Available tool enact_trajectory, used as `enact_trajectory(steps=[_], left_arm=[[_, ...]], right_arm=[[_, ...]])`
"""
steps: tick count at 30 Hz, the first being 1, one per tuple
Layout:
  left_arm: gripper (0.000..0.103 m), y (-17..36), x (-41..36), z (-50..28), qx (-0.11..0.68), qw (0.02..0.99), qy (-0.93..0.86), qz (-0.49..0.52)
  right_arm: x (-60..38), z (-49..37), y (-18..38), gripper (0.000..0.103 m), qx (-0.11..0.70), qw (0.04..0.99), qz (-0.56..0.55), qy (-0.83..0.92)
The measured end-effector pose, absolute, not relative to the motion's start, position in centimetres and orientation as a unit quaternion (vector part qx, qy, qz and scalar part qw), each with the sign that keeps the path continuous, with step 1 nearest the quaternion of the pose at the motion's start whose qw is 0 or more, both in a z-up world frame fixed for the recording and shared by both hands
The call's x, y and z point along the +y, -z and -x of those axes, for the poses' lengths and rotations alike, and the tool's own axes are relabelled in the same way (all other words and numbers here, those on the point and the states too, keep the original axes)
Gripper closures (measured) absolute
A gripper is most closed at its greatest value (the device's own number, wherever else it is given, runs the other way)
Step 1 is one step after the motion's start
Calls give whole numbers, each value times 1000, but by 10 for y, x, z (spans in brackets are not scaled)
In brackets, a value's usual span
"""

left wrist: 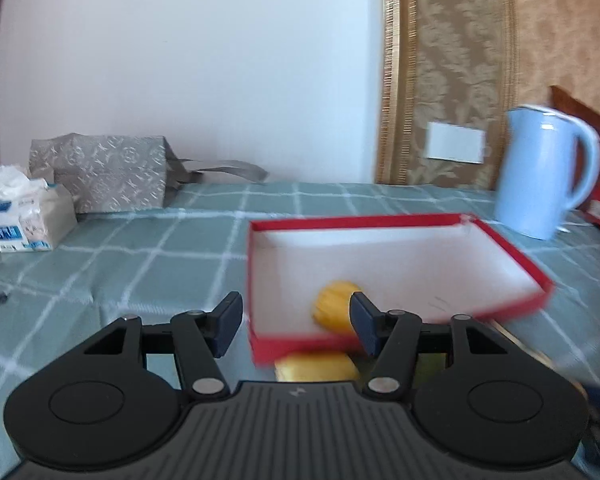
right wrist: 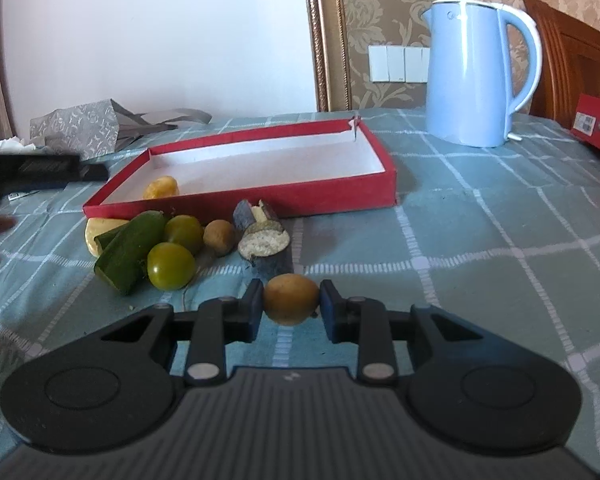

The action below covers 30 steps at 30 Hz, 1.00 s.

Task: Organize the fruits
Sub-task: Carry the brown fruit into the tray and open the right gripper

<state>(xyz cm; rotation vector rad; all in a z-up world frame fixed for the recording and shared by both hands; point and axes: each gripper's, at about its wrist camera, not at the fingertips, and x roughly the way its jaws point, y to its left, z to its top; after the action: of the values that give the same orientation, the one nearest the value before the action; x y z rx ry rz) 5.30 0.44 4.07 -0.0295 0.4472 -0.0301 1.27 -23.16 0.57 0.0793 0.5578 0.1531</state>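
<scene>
Left hand-held gripper (left wrist: 296, 322) is released, jaws apart over the near-left corner of the red box (right wrist: 380, 186), nothing in it; one yellow fruit (right wrist: 161, 187) lies inside there. Right hand-held gripper (right wrist: 291, 310) is clamped on a brown fruit (right wrist: 291, 298) near the tabletop's front edge. I'd lift it clear of the pile, then drop it mid-box.

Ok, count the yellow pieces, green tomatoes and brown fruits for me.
yellow pieces: 2, one in the box
green tomatoes: 2
brown fruits: 2, one in the right gripper
Total: 6
</scene>
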Motion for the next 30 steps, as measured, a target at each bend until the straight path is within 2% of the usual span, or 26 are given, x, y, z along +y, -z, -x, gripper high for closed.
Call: enact_trajectory(steps=[6,11,19,24,30], left_arm=[[39,-28,3,-20,252,961,106,43],[39,-19,-6,-14,263,958,116,19],[39,-11,-6,-19,293,950,109,16],[34,-8,-7,-21,300,948,108,16],[34,-6,-10,-24,305,945,114,11]], right_arm=[[-233,-8,-8,74,271,959,-41,-74],[-232,-7,-28,74,240,968,-16,-66],[-223,-71,-62,74,205,977,36,-45],[-217,-125,-50,74,230,971,46,-37],[-208,-156,-30,74,252,966,51,-39]])
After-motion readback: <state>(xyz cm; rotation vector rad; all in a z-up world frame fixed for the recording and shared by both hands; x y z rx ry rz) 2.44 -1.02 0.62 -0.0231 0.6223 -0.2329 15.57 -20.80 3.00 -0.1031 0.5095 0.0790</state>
